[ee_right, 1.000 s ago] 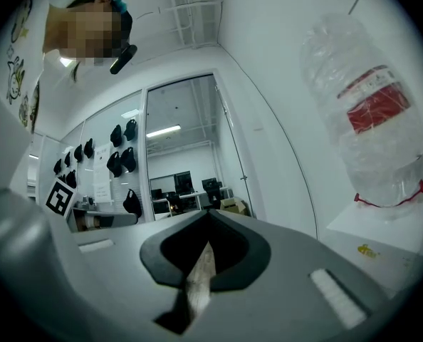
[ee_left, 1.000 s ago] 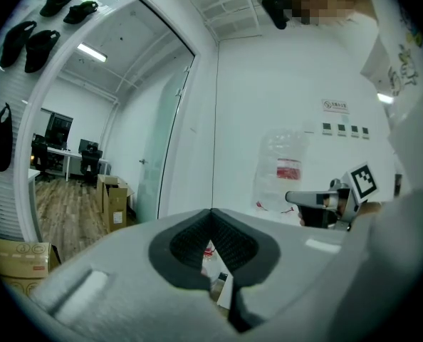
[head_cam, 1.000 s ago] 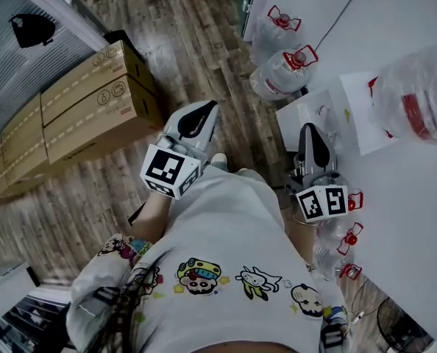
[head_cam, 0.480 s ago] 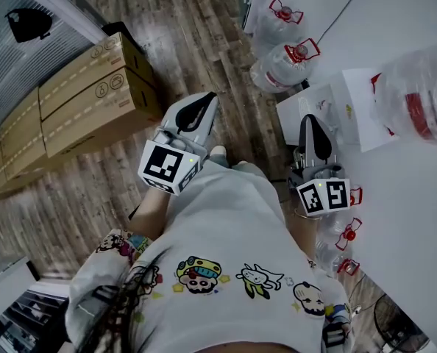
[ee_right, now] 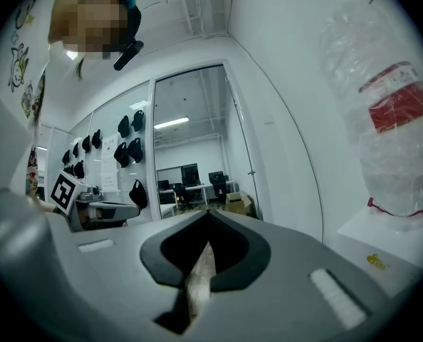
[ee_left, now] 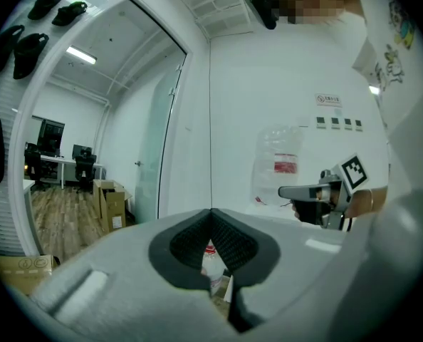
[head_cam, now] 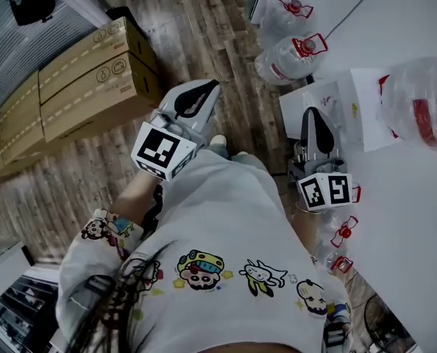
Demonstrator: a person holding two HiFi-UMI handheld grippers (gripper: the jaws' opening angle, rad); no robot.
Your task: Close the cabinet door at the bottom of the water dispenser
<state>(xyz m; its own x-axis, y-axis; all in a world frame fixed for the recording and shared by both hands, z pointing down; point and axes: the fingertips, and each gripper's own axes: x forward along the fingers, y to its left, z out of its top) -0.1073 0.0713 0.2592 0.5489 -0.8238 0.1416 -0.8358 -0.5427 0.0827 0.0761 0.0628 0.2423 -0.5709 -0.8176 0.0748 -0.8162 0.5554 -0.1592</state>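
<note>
from the head view, you hold the left gripper (head_cam: 206, 90) out over the wooden floor (head_cam: 204, 28), with cardboard boxes (head_cam: 93, 87) to its left. your right gripper (head_cam: 312, 116) points at the white water dispenser (head_cam: 362, 109), just beside its top. a big bottle (head_cam: 424, 101) sits on the dispenser, and spare water bottles (head_cam: 288, 56) stand on the floor beyond it. the cabinet door at the dispenser's bottom is out of sight below that top, so you cannot tell how it stands.

in the left gripper view, the left gripper's (ee_left: 211, 212) fingers are pressed together at the tips with nothing between them. your right gripper (ee_left: 286, 191) shows off to the right, below the big bottle (ee_left: 279, 164).

in the right gripper view, the right gripper's (ee_right: 208, 216) fingers are closed tip to tip and empty, and only floor shows through the slit lower down. the big bottle (ee_right: 389, 120) rises at the right.
</note>
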